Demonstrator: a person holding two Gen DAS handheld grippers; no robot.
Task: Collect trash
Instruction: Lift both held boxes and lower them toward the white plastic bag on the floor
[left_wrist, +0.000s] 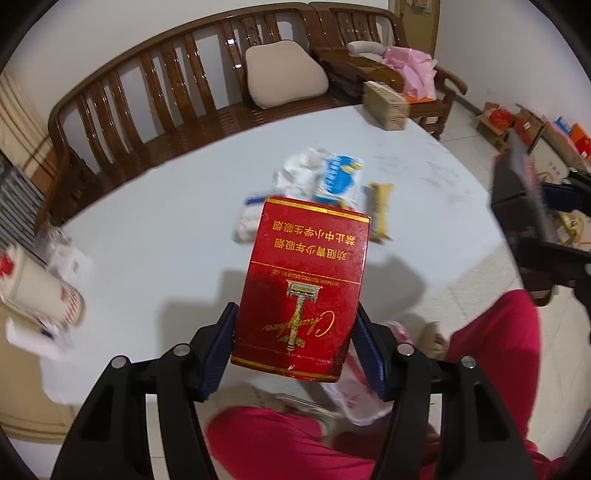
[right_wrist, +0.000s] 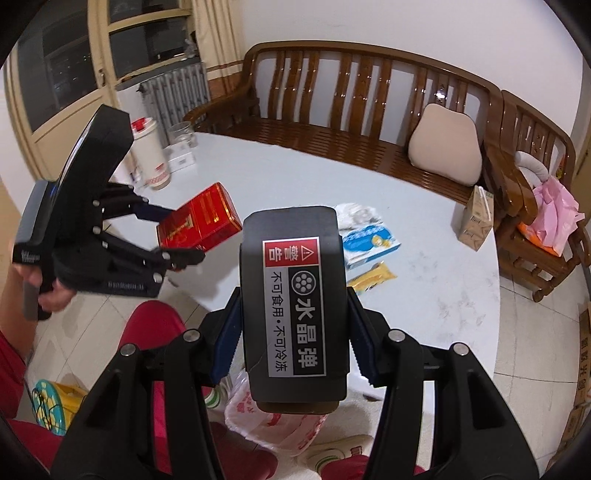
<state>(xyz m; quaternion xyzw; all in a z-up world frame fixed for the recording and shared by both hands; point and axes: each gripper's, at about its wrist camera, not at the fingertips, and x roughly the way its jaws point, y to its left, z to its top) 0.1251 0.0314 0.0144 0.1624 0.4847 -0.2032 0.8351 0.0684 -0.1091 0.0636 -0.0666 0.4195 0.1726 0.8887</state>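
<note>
My left gripper (left_wrist: 295, 332) is shut on a red cigarette box (left_wrist: 303, 288) with gold print, held above the near edge of the white round table (left_wrist: 147, 229); the box also shows in the right wrist view (right_wrist: 199, 221). My right gripper (right_wrist: 293, 332) is shut on a black box (right_wrist: 293, 306) with a Chinese warning label, held above a white plastic bag with red print (right_wrist: 273, 424) on the floor. On the table lie a blue-and-white packet (right_wrist: 369, 243), crumpled white wrappers (left_wrist: 299, 173) and a yellow snack wrapper (right_wrist: 373, 278).
A paper cup (right_wrist: 149, 155), a glass (right_wrist: 181, 134) and a small white box stand at the table's far left. A cardboard carton (right_wrist: 476, 218) stands at the far right edge. A wooden bench (right_wrist: 332, 122) with a cushion lies behind. My red-trousered legs are below.
</note>
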